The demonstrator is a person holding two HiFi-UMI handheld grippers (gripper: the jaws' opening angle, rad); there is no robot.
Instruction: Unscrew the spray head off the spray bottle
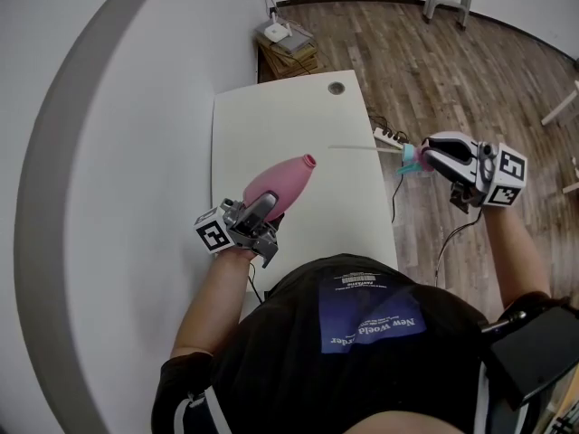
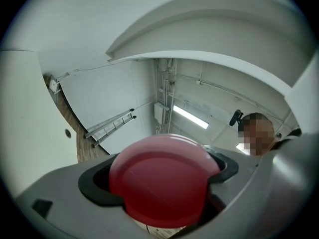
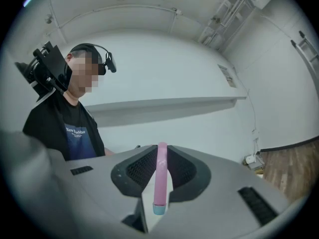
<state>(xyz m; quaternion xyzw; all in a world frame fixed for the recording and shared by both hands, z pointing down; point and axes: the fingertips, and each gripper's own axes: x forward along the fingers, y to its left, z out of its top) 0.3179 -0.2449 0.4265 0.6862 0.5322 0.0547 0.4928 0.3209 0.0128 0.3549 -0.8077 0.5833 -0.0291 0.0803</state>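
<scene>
The left tool is clamped on the base of the pink bottle, which tilts up and away, its neck open; to the right of the bottle and well apart from it, the right tool pinches the spray head (a thin pink lever with a teal end stands between its pads); the head's thin tube points toward the bottle's neck without touching it; under the bottle lies the white counter, with the wooden floor beyond.
</scene>
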